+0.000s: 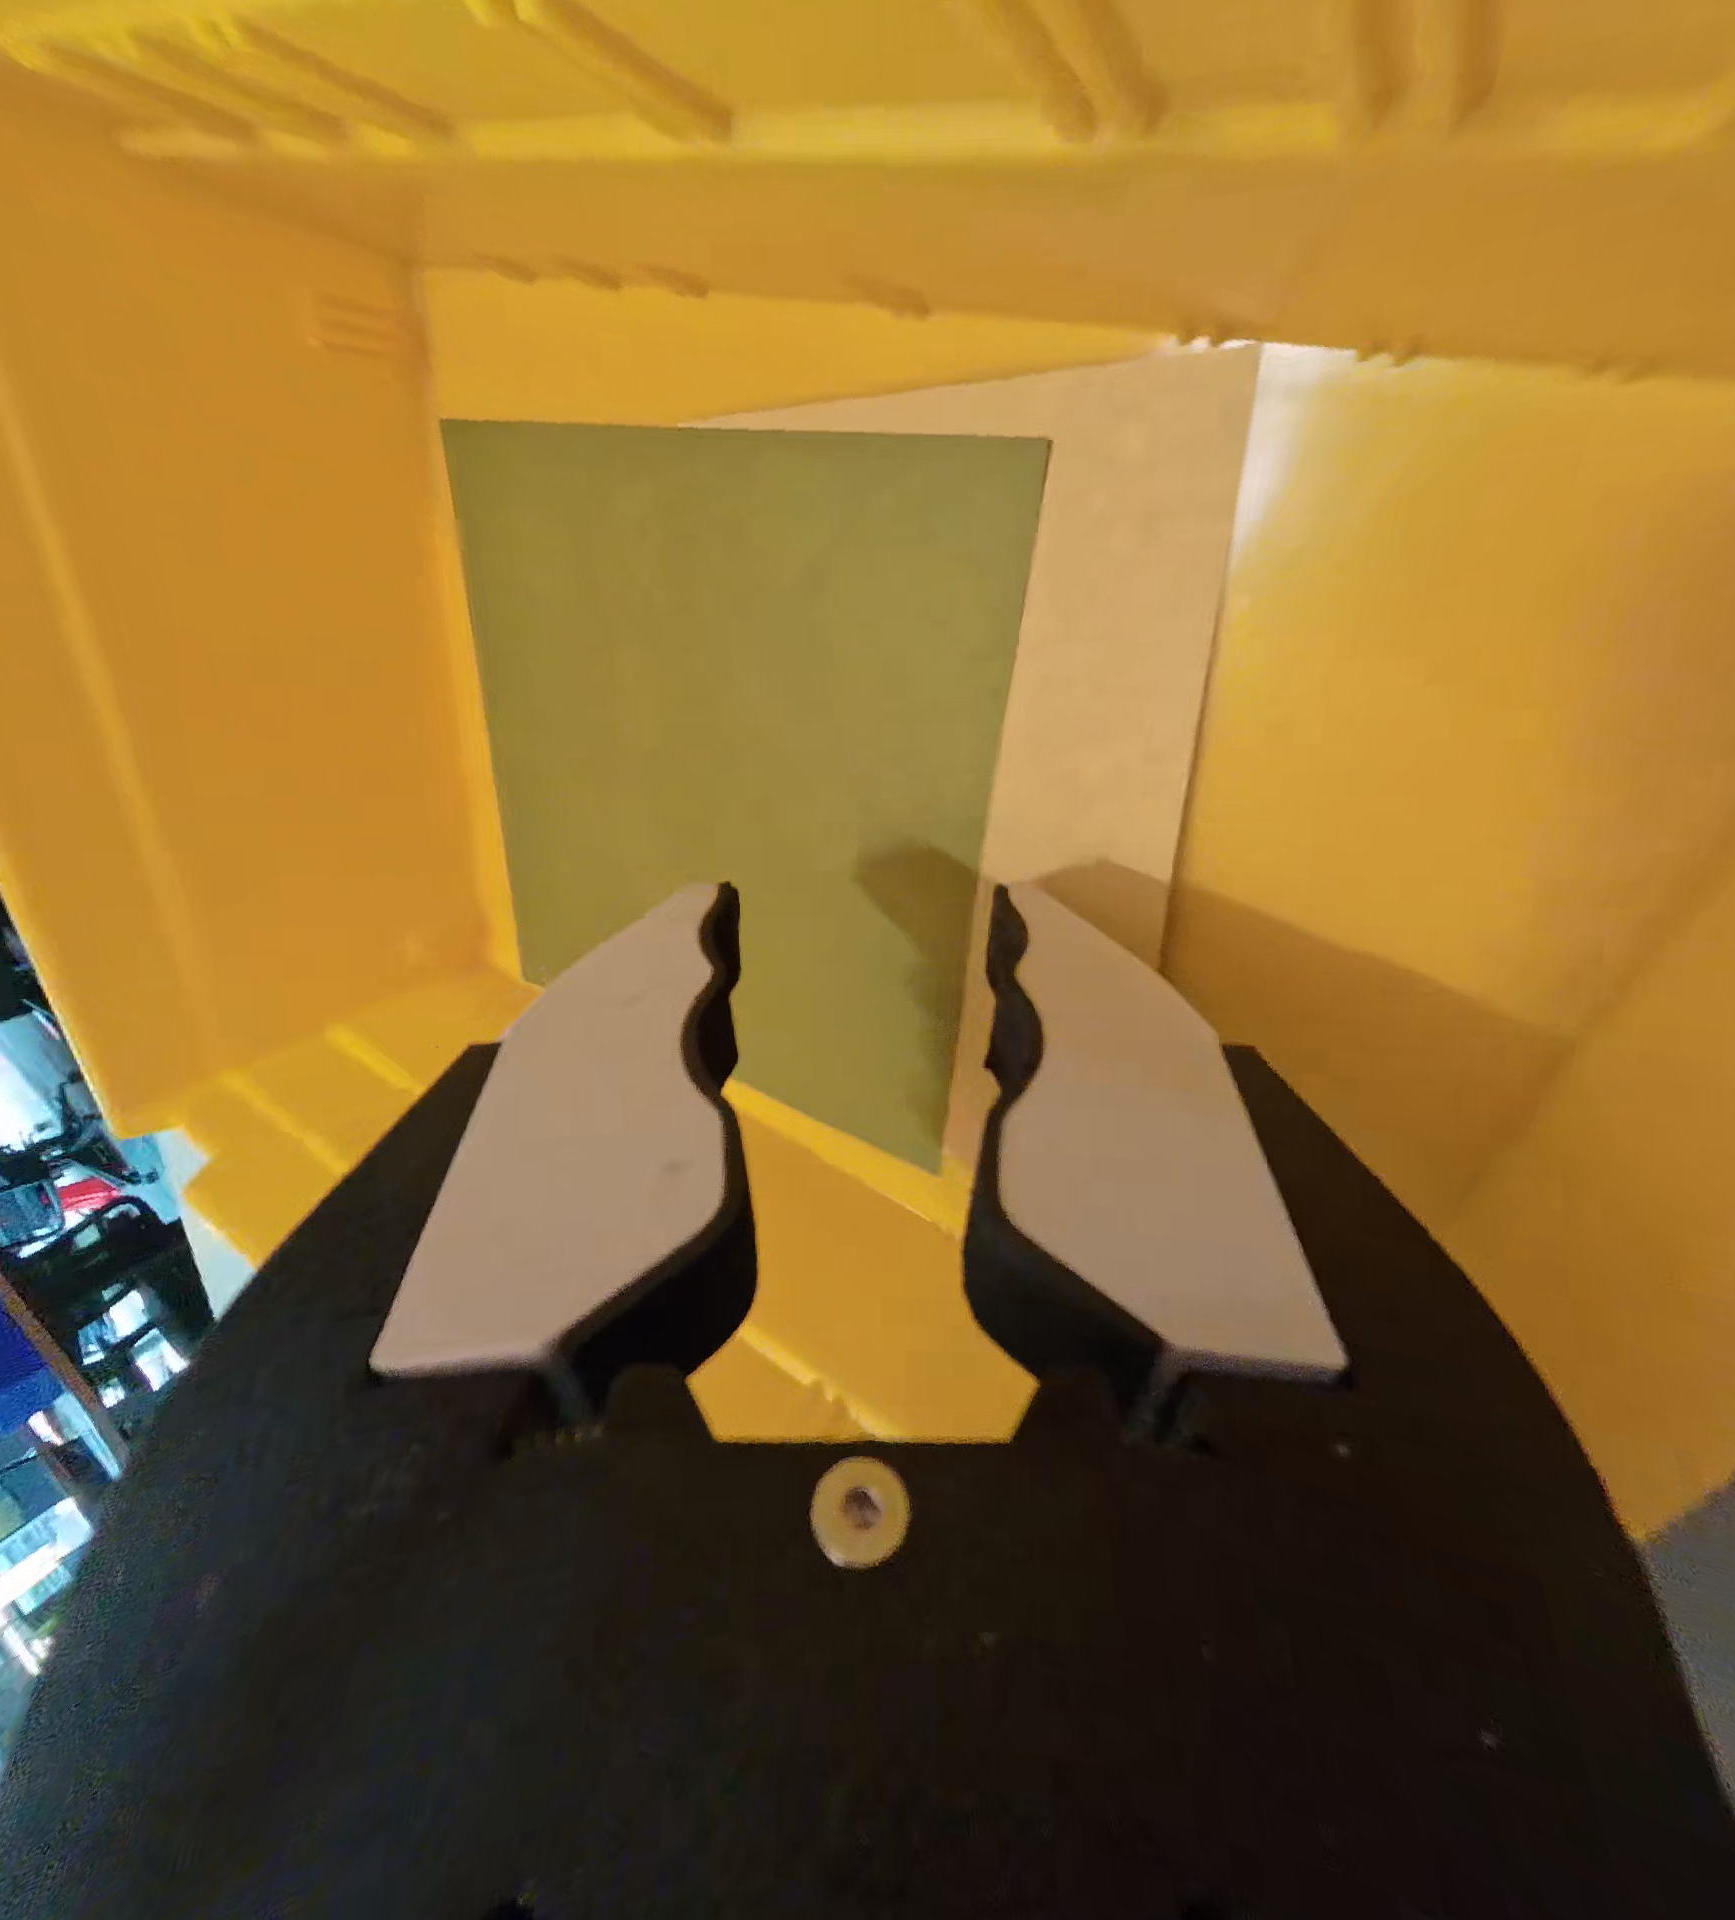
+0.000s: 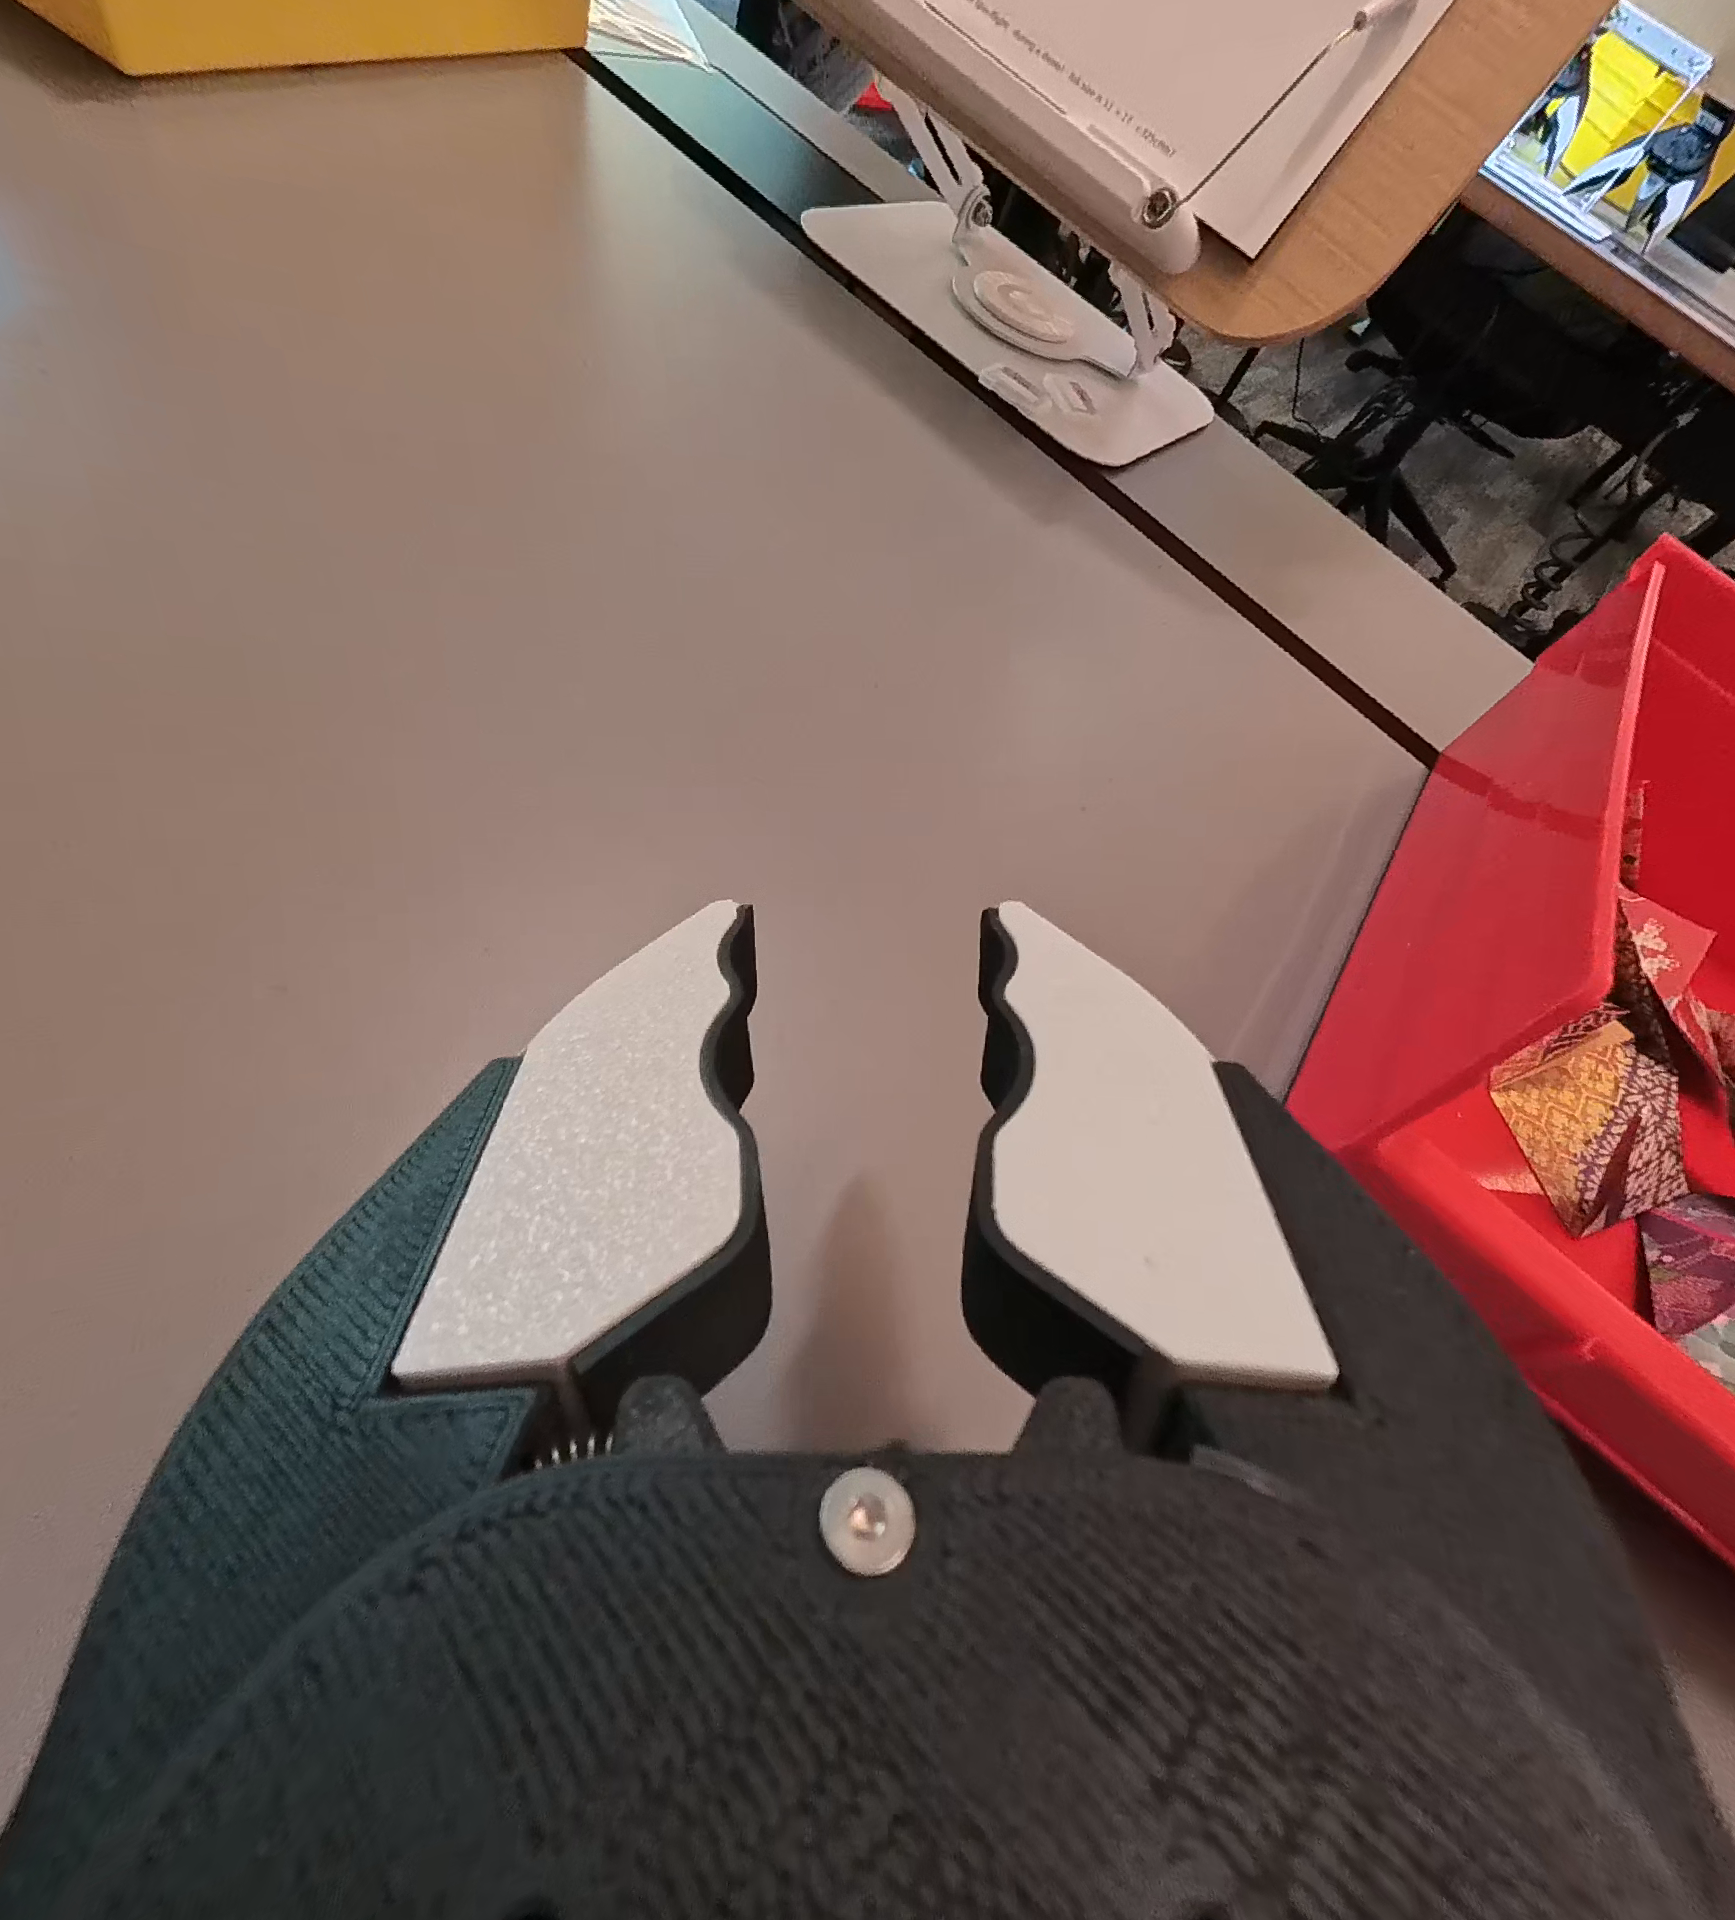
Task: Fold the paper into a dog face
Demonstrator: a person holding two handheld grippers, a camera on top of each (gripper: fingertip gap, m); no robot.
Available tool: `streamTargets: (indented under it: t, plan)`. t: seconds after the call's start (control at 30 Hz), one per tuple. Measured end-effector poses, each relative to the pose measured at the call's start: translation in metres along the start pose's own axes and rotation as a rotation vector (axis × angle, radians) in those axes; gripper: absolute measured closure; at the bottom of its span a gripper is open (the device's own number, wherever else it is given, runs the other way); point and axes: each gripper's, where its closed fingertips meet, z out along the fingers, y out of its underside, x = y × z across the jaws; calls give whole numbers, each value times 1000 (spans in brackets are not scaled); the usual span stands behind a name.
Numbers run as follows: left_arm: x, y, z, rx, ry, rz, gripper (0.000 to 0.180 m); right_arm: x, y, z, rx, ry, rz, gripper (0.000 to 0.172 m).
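Left wrist view: my left hand-held gripper (image 1: 863,904) jaws apart, nothing clamped, inside yellow bin (image 1: 167,623); green paper (image 1: 738,675) just ahead in bin. Right wrist view: my right hand-held gripper (image 2: 868,925) jaws apart, bare, over desk (image 2: 375,520); red bin (image 2: 1528,935) beside.

The left gripper (image 1: 863,914) has its two fingers spread apart, and the pads press on nothing. Its black body fills the lower part of the left wrist view. The right gripper (image 2: 868,935) also has its jaws wide apart (nothing sits between its fingers (image 2: 634,1091)) and it points forward and slightly down.
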Motion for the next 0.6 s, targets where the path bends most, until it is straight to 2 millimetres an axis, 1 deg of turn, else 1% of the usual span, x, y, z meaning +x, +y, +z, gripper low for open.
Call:
streamTargets:
  t: [0.03, 0.1, 0.2, 0.3, 0.37, 0.47, 0.5, 0.6]
  plan:
    - [-1, 2, -1, -17, 19, -1, 135, 0, 1, 0, -2, -1, 0, 130]
    - [0, 6, -2, -40, 55, 15, 135, -1, 2, 1, -6, -5, -4, 130]
    - [8, -1, -9, -9, 135, -22, 134, 0, 2, 0, -9, -3, -8, 130]
    - [27, -6, -14, 4, 248, -54, 137, 2, 3, -1, -4, 1, 1, 130]
    - [38, -4, -15, -22, 278, -34, 140, 2, 4, -1, -7, 2, 1, 130]
    - [44, 4, -9, -84, 239, 39, 140, 3, 5, -1, -7, 3, -1, 130]
    - [44, 6, -7, -98, 224, 55, 144, 3, 4, -1, -6, 4, 1, 130]
    - [42, 5, -5, -88, 200, 46, 144, 3, 4, -2, -3, 6, 2, 130]
